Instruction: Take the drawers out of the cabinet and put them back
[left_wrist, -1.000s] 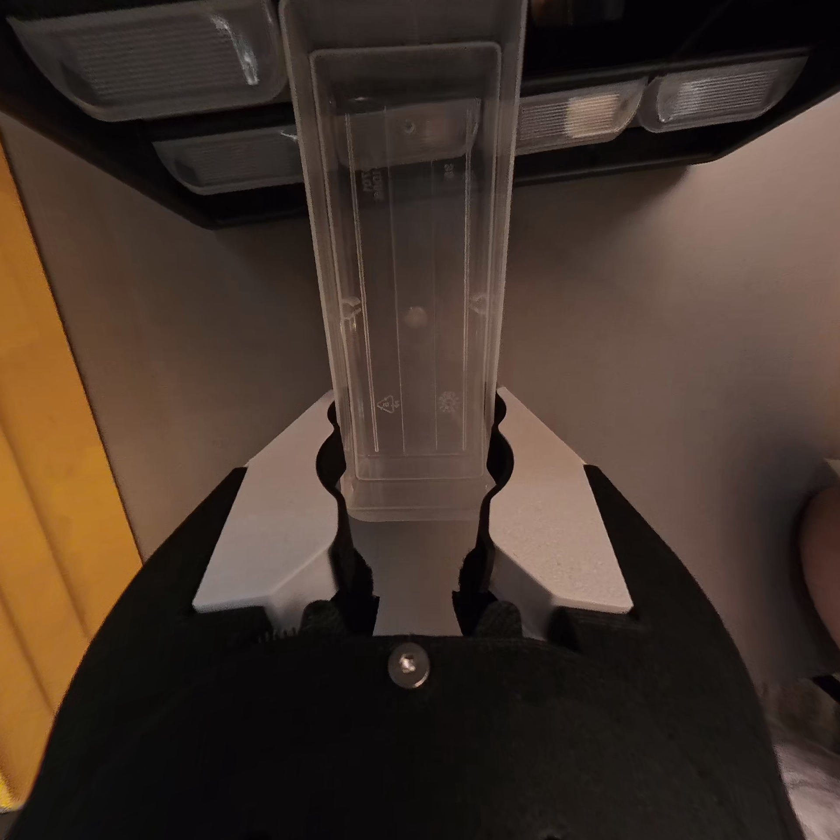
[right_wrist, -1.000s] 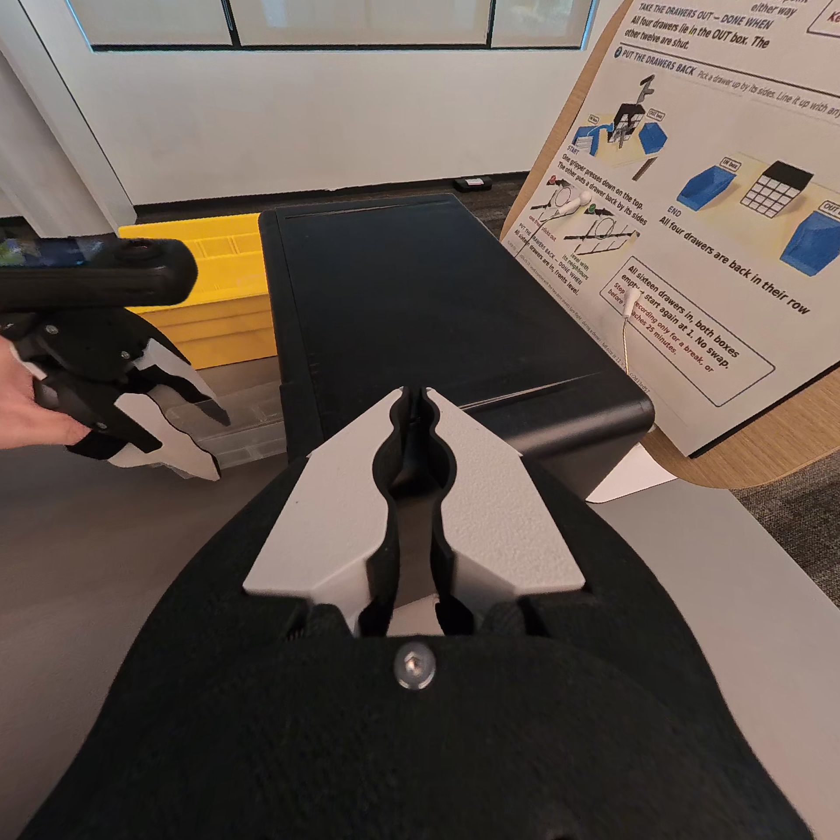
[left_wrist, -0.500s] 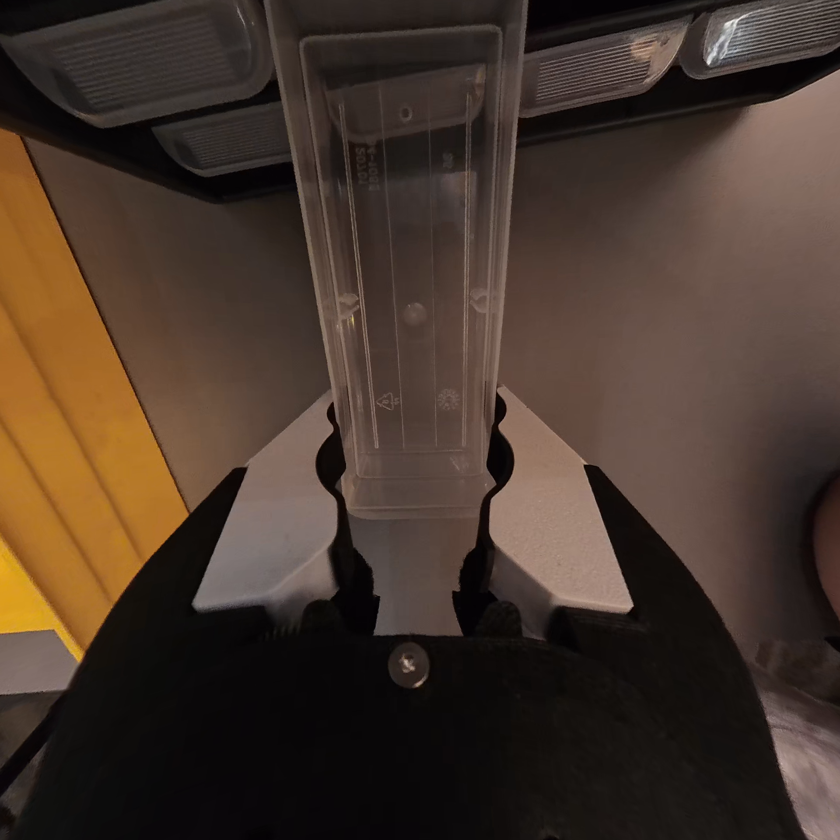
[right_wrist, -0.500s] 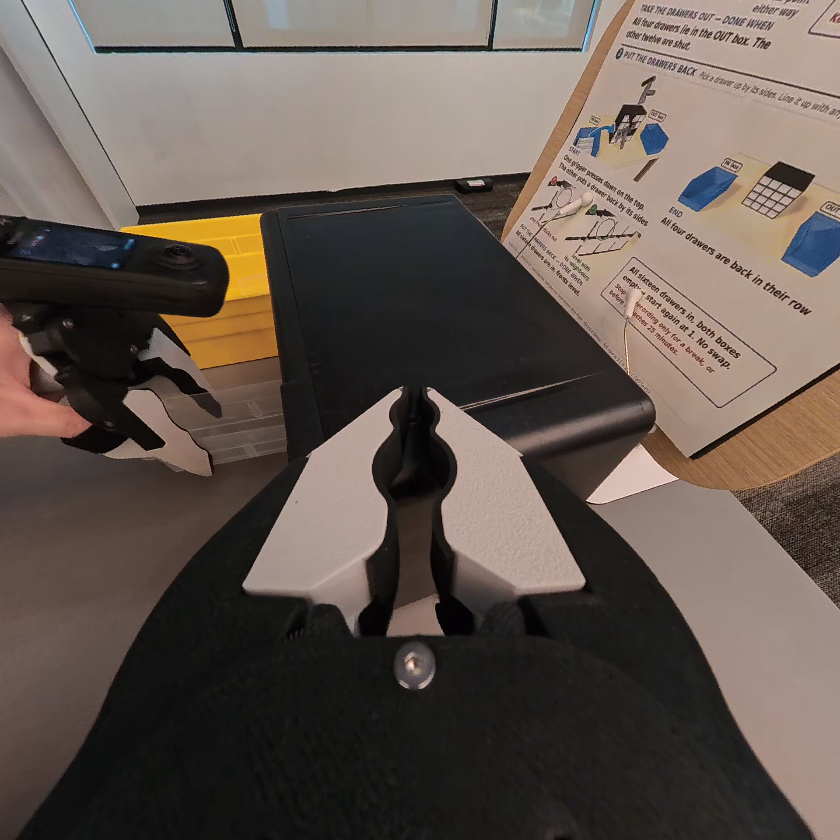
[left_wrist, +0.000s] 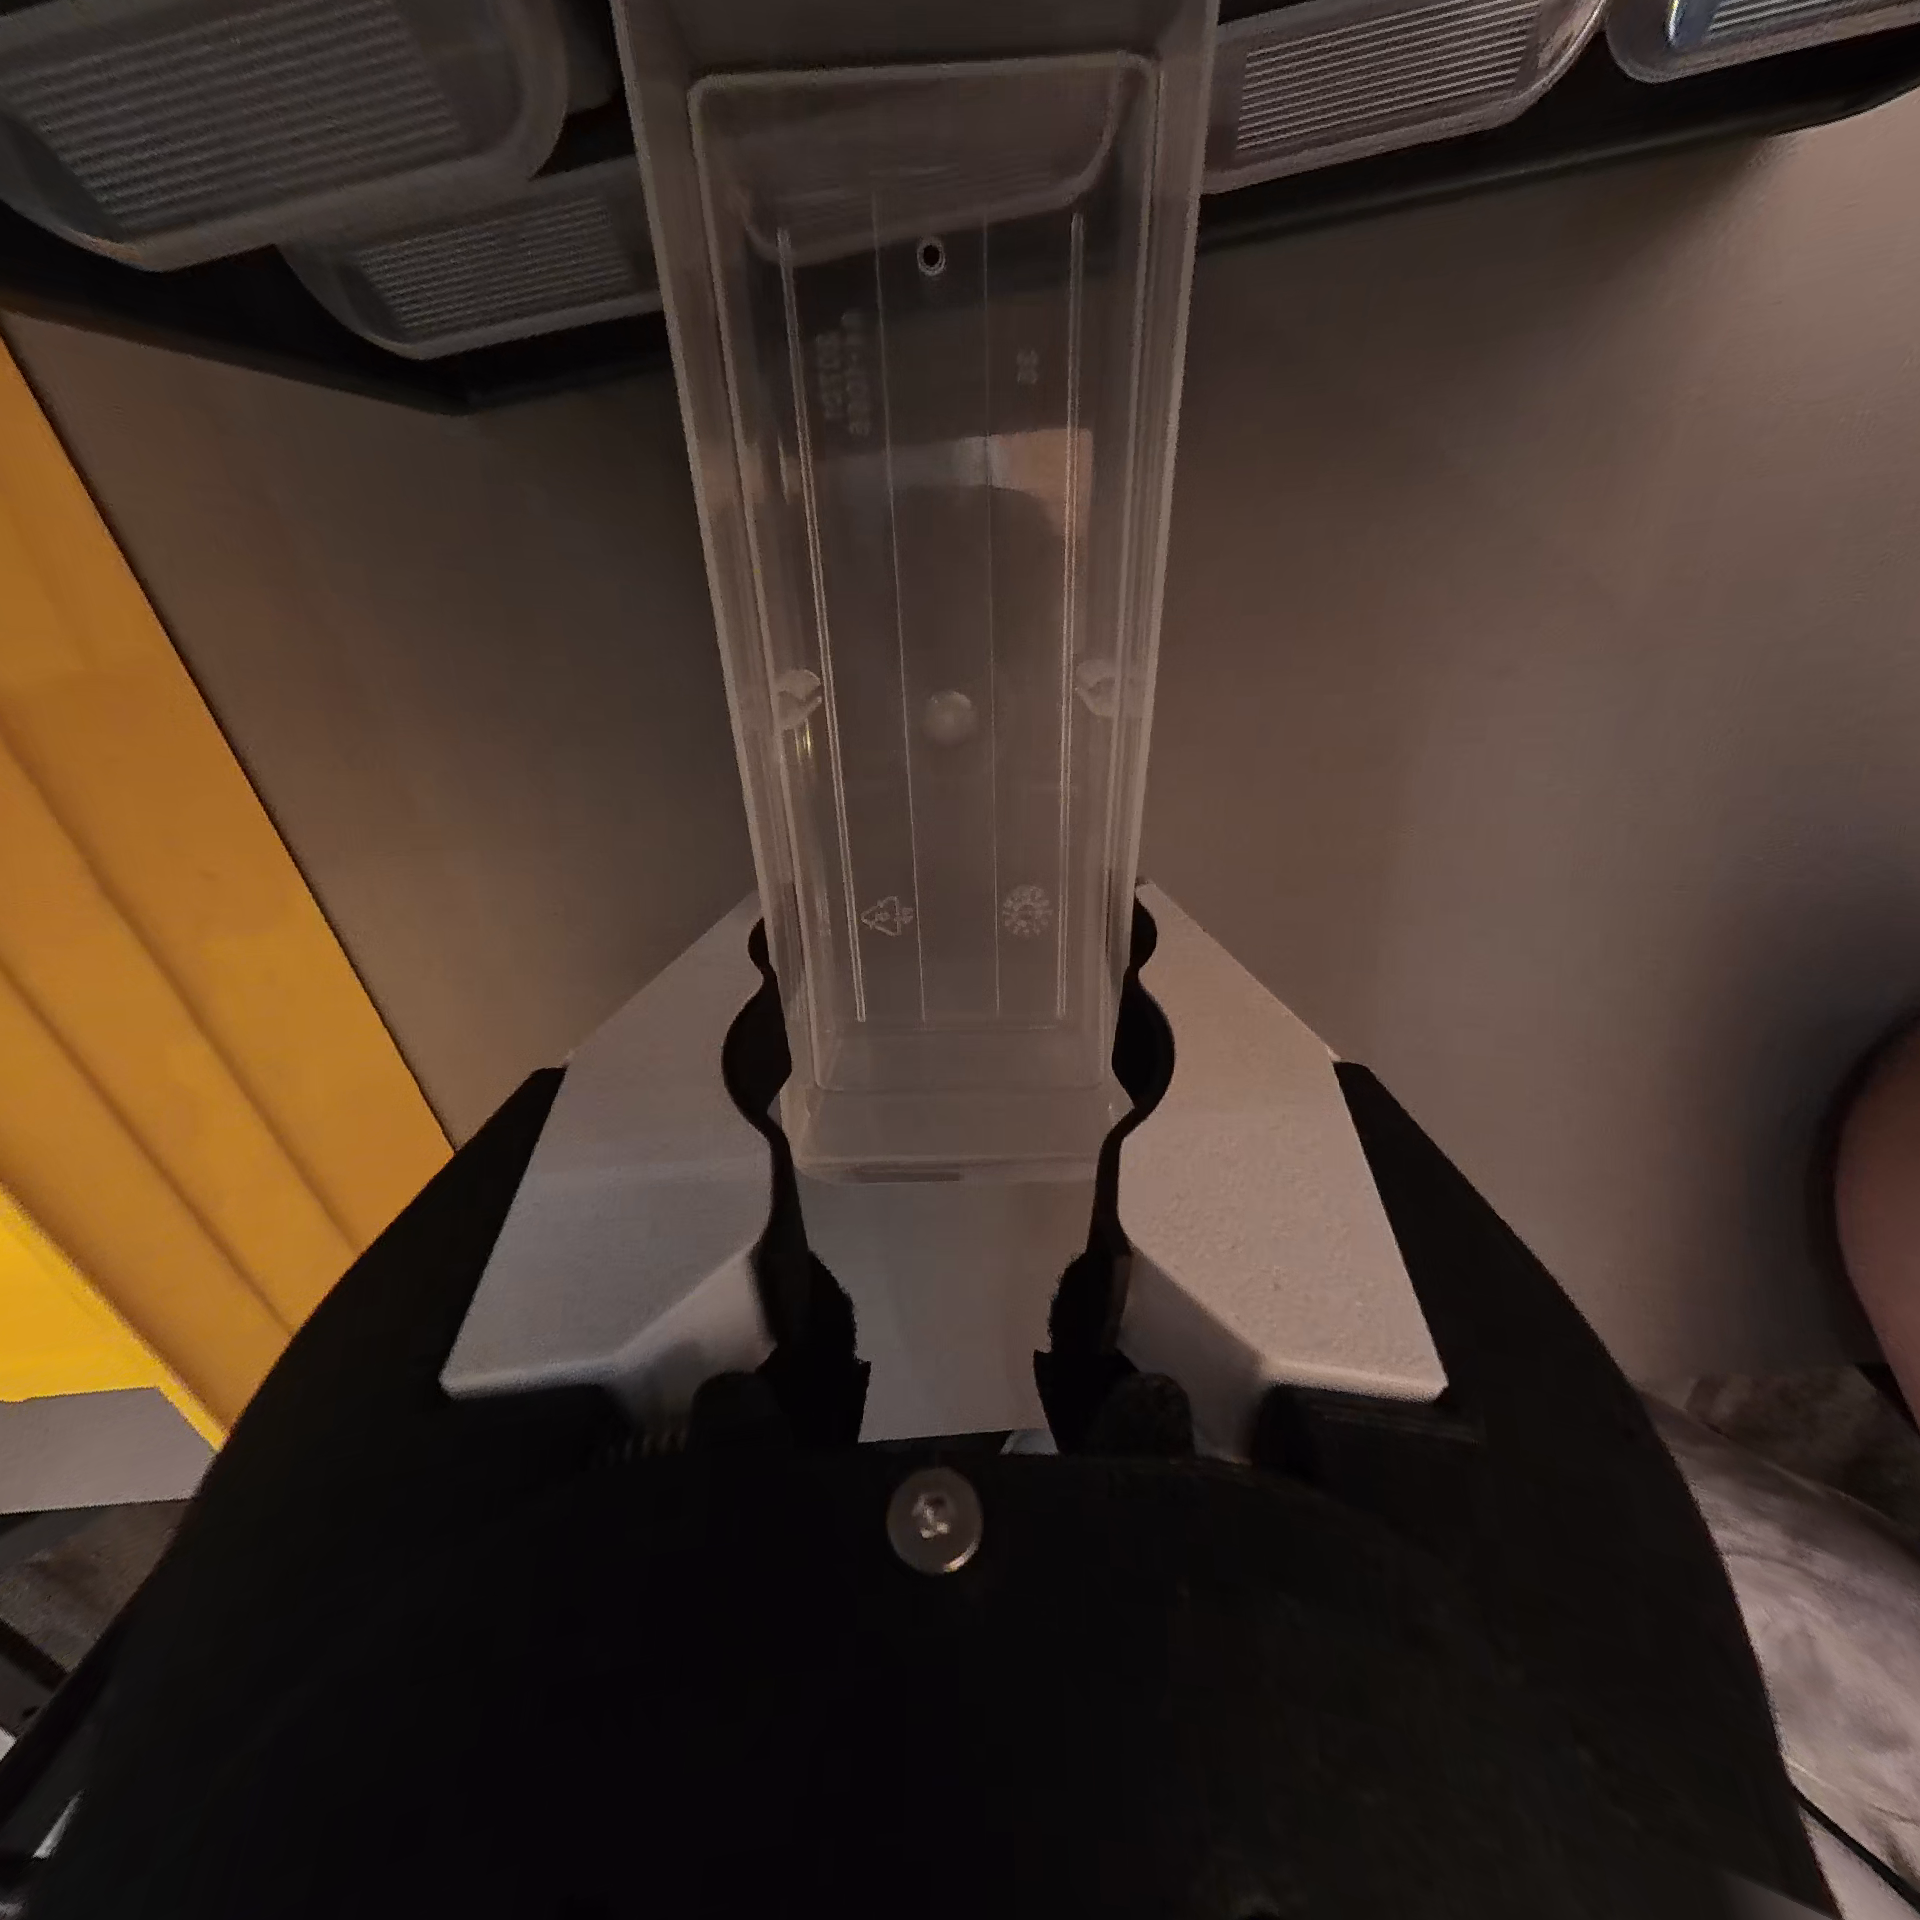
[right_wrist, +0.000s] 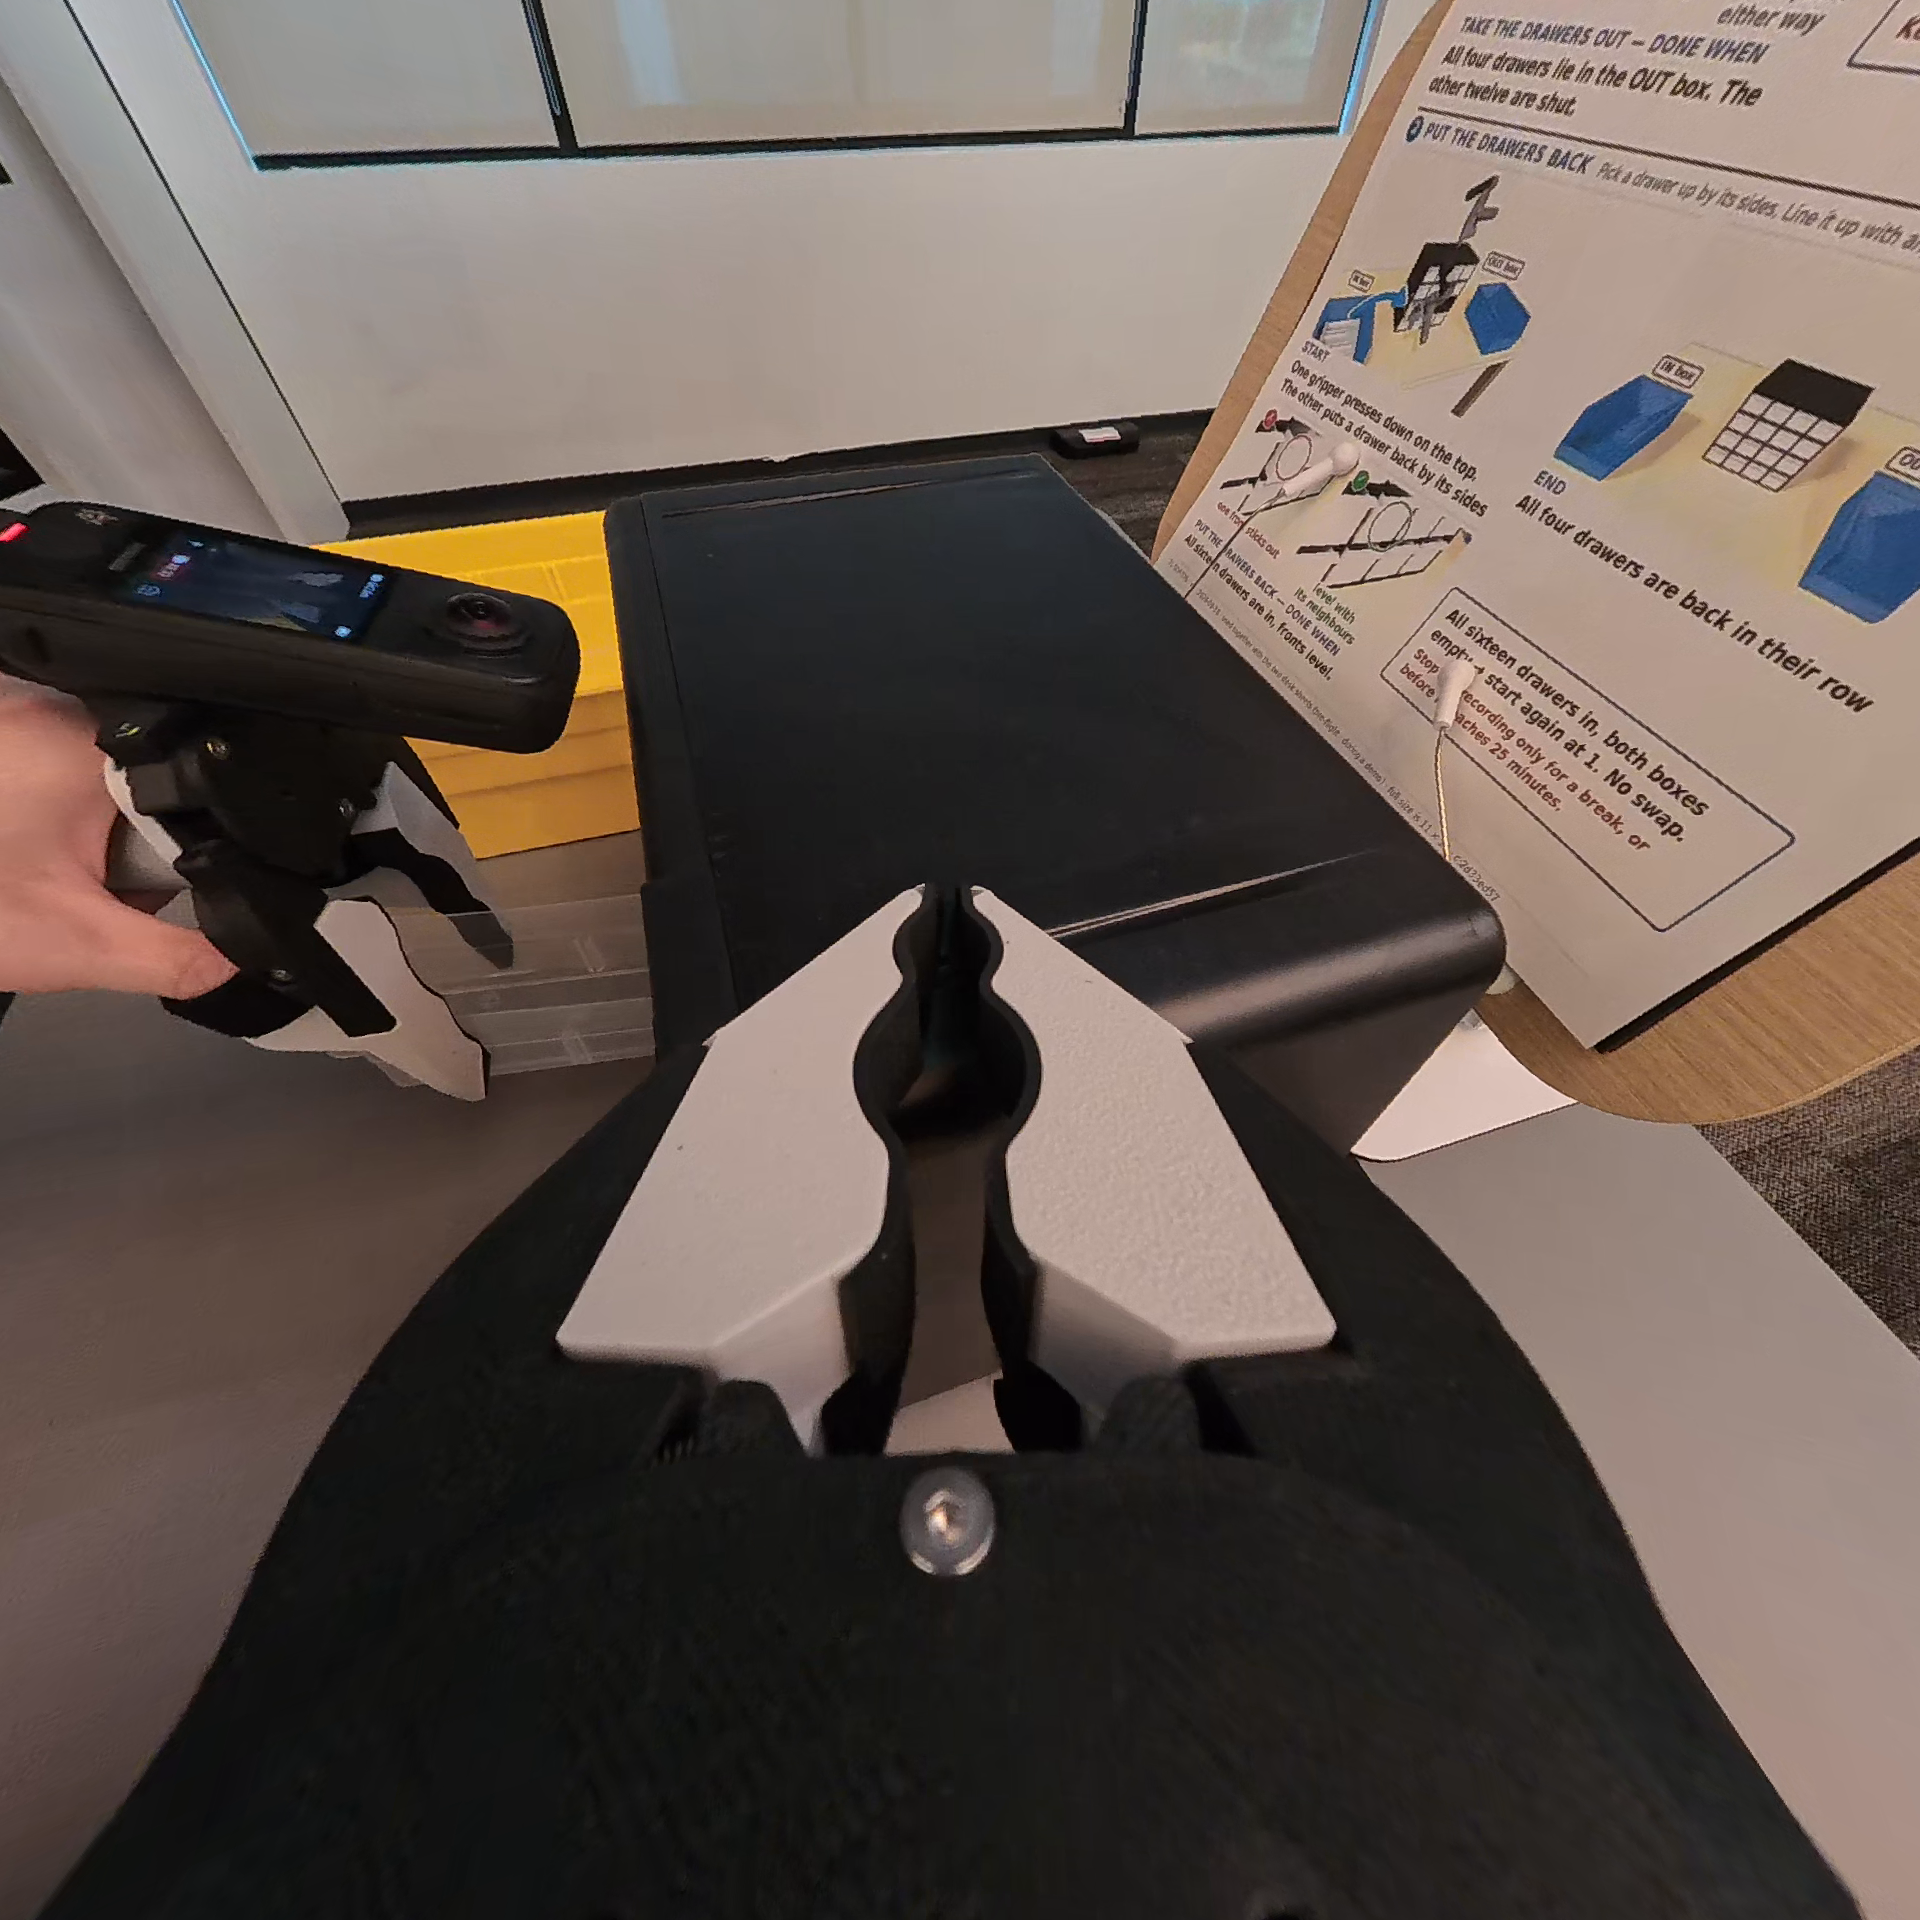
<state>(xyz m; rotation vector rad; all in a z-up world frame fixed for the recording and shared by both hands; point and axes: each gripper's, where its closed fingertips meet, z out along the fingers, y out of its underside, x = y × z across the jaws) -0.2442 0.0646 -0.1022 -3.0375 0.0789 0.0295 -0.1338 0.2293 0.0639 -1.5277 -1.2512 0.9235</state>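
**A grey table with three things on it**

The table (right_wrist: 260, 1299) is grey and smooth. A black cabinet (right_wrist: 987, 727) sits on it. A yellow box (right_wrist: 540, 748) sits to the left of the cabinet. A board (right_wrist: 1662, 520) with a paper sheet leans up just to its right

Left gripper (left_wrist: 943, 1023): jaws held apart and clamped on the sides of a clear drawer (left_wrist: 935, 623), gripping its near end.
Left hand (right_wrist: 73, 852): wrapped around the left gripper's handle, at the left edge of the right wrist view.
Right gripper (right_wrist: 948, 904): jaws closed together, tips touching, nothing between them.
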